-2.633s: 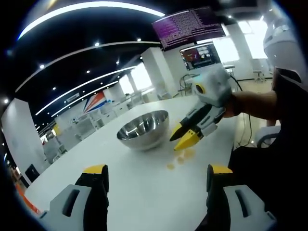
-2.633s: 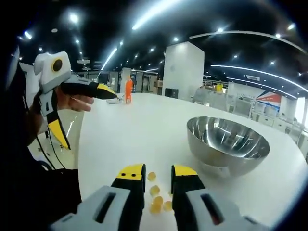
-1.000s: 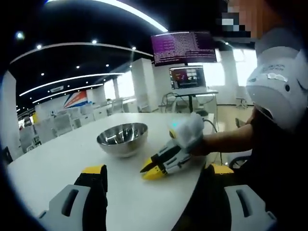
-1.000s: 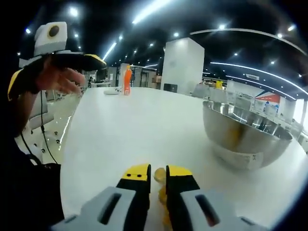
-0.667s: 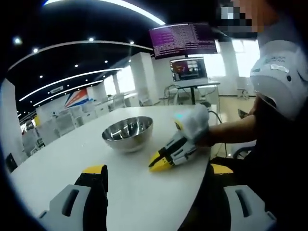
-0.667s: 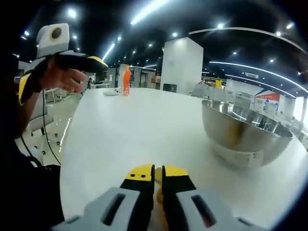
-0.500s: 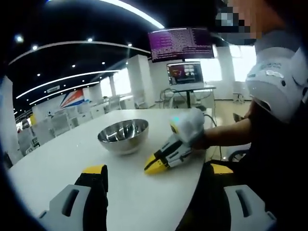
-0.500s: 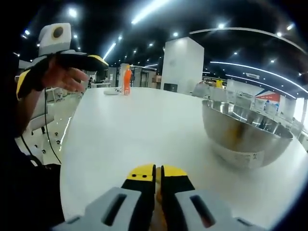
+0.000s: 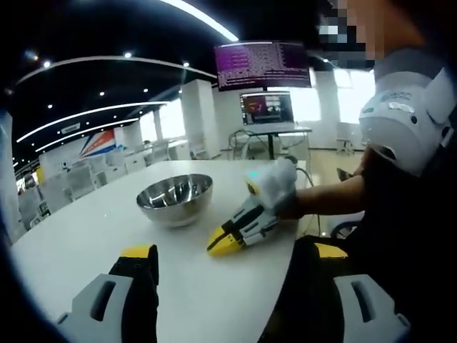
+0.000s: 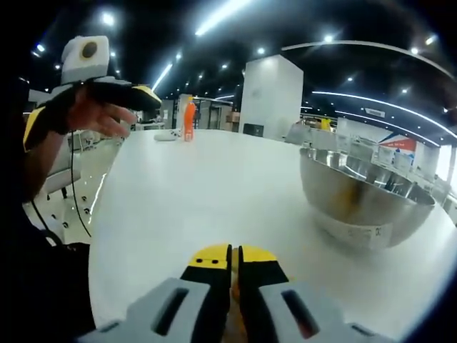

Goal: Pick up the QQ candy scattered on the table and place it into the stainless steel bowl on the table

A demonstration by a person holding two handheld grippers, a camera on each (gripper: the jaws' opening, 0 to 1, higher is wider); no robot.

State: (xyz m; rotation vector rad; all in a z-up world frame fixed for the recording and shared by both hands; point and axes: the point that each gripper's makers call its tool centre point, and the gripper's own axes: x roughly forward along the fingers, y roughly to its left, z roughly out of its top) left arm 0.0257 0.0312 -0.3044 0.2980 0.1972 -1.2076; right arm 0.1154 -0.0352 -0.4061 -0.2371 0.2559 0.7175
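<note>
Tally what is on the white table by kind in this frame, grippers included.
Stainless steel bowl: 1
Orange bottle, far end: 1
Grippers: 2, left gripper open and raised, right gripper shut at the tabletop
Candy between the right jaws: count hidden
Total: 4

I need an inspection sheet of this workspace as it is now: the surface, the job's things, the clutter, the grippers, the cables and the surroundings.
Surface: white table, smooth and glossy.
Job's things: round stainless steel bowl upright on the table; a sliver of yellow candy shows between the right gripper's jaws.
Clutter: orange bottle and a small pale object at the far end of the table.
Grippers: right gripper, jaws almost together, low over the table beside the bowl; left gripper, jaws wide apart, held up off the table.
Cables: thin cable hanging below the person's left hand.
Surroundings: open hall with ceiling strip lights, two lit screens, a white pillar.
</note>
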